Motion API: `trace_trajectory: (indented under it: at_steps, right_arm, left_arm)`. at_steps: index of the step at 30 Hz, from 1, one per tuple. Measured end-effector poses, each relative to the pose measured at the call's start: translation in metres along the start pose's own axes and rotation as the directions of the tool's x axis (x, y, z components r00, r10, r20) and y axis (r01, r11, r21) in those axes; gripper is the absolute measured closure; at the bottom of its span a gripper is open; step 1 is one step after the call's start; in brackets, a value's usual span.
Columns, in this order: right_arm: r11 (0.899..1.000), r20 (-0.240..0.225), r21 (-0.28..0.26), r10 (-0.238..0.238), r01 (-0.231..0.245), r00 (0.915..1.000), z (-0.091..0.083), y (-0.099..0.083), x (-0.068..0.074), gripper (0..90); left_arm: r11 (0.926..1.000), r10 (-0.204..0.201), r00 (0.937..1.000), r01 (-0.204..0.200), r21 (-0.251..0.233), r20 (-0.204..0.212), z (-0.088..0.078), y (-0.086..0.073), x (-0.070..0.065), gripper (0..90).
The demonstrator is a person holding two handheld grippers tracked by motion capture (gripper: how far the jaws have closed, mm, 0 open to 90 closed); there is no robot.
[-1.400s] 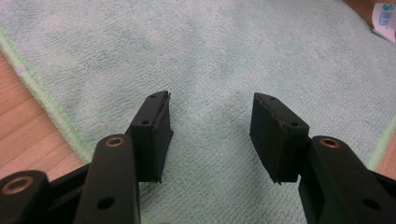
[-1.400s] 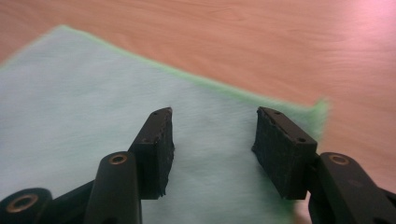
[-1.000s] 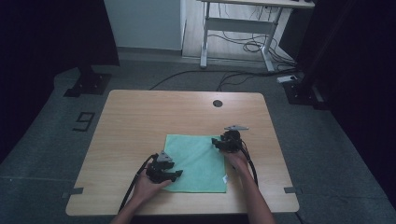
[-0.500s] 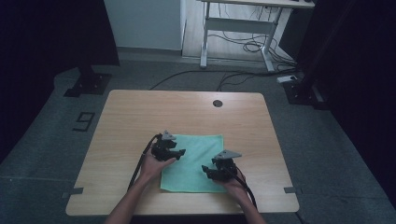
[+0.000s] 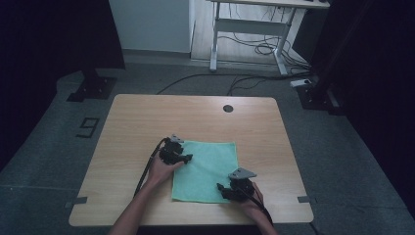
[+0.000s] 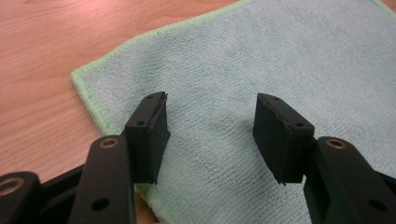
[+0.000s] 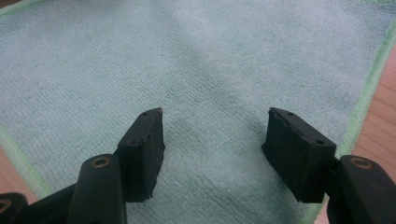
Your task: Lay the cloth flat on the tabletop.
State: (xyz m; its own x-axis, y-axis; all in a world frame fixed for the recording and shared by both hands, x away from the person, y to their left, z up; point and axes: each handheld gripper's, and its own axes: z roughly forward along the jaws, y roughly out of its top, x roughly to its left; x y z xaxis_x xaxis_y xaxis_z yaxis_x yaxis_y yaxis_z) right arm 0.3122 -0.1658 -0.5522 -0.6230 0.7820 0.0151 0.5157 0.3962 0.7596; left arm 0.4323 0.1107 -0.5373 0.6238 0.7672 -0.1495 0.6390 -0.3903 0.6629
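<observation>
Cloth (image 5: 208, 169) lies flat on the table (image 5: 147, 117), near the front edge. Left gripper (image 5: 185, 157) at its far left corner and right gripper (image 5: 222, 188) at its near right — opposite corners, likely for a diagonal fold. Left jaws gape empty; right jaws, just opening, hold nothing.

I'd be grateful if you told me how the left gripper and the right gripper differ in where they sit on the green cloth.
The left gripper sits at the far left corner of the green cloth; the right gripper sits at its near right corner. The left gripper has the cloth's hemmed corner beside its left jaw; the right gripper is over cloth, with the hem at its right. The right gripper's jaws have just been opening. Both stand open, gripping nothing.
</observation>
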Motion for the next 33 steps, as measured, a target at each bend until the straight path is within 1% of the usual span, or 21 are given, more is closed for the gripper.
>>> trace_trajectory:
  at_steps: [4,6,8,9,10,11,12,13,14,16,17,18,19,22,23,25,28,31,33]
  right_arm:
    - [1.0,-0.002,-0.003,0.007,-0.007,1.0,0.001,0.001,-0.011,37.6]
    - [1.0,-0.011,-0.008,0.011,-0.011,0.9999,0.001,0.0,-0.017,37.7]
    - [1.0,-0.017,-0.012,0.012,-0.012,0.9998,-0.001,-0.001,-0.019,37.5]
    - [1.0,-0.008,-0.013,0.009,-0.009,0.9999,-0.002,-0.003,-0.02,37.2]
    - [1.0,-0.01,-0.015,0.01,-0.01,0.9999,-0.003,-0.004,-0.021,37.2]
    - [1.0,-0.015,-0.015,0.012,-0.012,0.9998,-0.004,-0.005,-0.021,36.8]
    - [1.0,-0.021,-0.016,0.012,-0.012,0.9997,-0.004,-0.005,-0.022,35.8]
    - [1.0,-0.025,-0.013,0.011,-0.011,0.9996,-0.004,-0.005,-0.021,33.9]
    - [1.0,-0.03,-0.011,0.013,-0.013,0.9995,-0.004,-0.004,-0.021,32.6]
    - [1.0,-0.038,-0.008,0.02,-0.02,0.9991,-0.004,-0.002,-0.02,31.7]
    - [1.0,-0.042,-0.02,0.02,-0.021,0.9989,-0.005,0.0,-0.018,31.7]
    - [0.999,-0.047,-0.038,0.017,-0.019,0.9988,-0.007,0.003,-0.015,31.7]
    - [0.998,-0.059,-0.056,0.011,-0.014,0.9982,-0.009,0.007,-0.01,31.7]
    - [0.997,-0.08,-0.082,-0.013,0.007,0.9967,-0.012,0.015,0.003,31.9]
    - [0.995,-0.099,-0.095,-0.016,0.006,0.995,-0.012,0.019,0.009,32.0]
    - [0.994,-0.122,-0.11,-0.021,0.007,0.9923,-0.012,0.023,0.017,32.0]
    - [0.993,-0.149,-0.118,-0.021,0.004,0.9886,-0.006,0.028,0.029,30.9]
    - [0.992,-0.167,-0.123,-0.039,0.019,0.9851,0.001,0.033,0.041,30.1]
    - [0.992,-0.186,-0.124,-0.041,0.018,0.9817,0.005,0.037,0.047,30.1]
  left_arm:
    - [1.0,-0.006,0.9999,0.006,0.002,0.012,0.004,0.005,0.001,44.9]
    - [1.0,-0.009,0.9998,0.009,0.001,0.016,0.005,0.006,0.001,44.2]
    - [0.9999,-0.016,0.9996,0.016,-0.002,0.025,0.004,0.005,0.001,43.4]
    - [0.9999,-0.015,0.9994,0.016,-0.003,0.032,0.004,0.004,0.002,43.4]
    - [0.9998,-0.018,0.9992,0.018,-0.003,0.035,0.003,0.003,0.002,43.4]
    - [0.9999,-0.014,0.9995,0.014,-0.003,0.029,0.002,0.002,0.002,43.3]
    - [0.9999,0.005,1.0,-0.005,-0.014,-0.007,-0.001,0.001,0.002,43.5]
    - [0.9992,0.02,0.999,-0.021,-0.035,-0.039,-0.005,0.0,0.002,44.3]
    - [0.9987,0.014,0.9992,-0.016,-0.049,-0.037,-0.009,0.0,0.003,45.6]
    - [0.9981,0.0,0.9995,-0.002,-0.061,-0.031,-0.015,0.001,0.007,45.0]
    - [0.998,-0.004,0.9994,0.002,-0.064,-0.035,-0.018,0.002,0.009,44.7]
    - [0.9975,-0.015,0.9994,0.013,-0.07,-0.031,-0.021,0.003,0.012,44.6]
    - [0.9974,-0.016,0.9994,0.014,-0.07,-0.031,-0.024,0.004,0.013,44.6]
    - [0.9967,-0.012,0.9989,0.008,-0.081,-0.044,-0.034,0.009,0.017,44.6]
    - [0.9959,-0.012,0.9988,0.008,-0.09,-0.047,-0.036,0.009,0.017,44.5]
    - [0.9958,-0.008,0.9986,0.003,-0.091,-0.052,-0.04,0.012,0.018,44.3]
    - [0.9957,0.002,0.9977,-0.009,-0.092,-0.067,-0.04,0.016,0.022,43.6]
    - [0.9948,-0.002,0.9972,-0.006,-0.102,-0.075,-0.036,0.019,0.026,43.6]
    - [0.9964,0.008,0.9962,-0.015,-0.084,-0.086,-0.032,0.021,0.029,43.4]
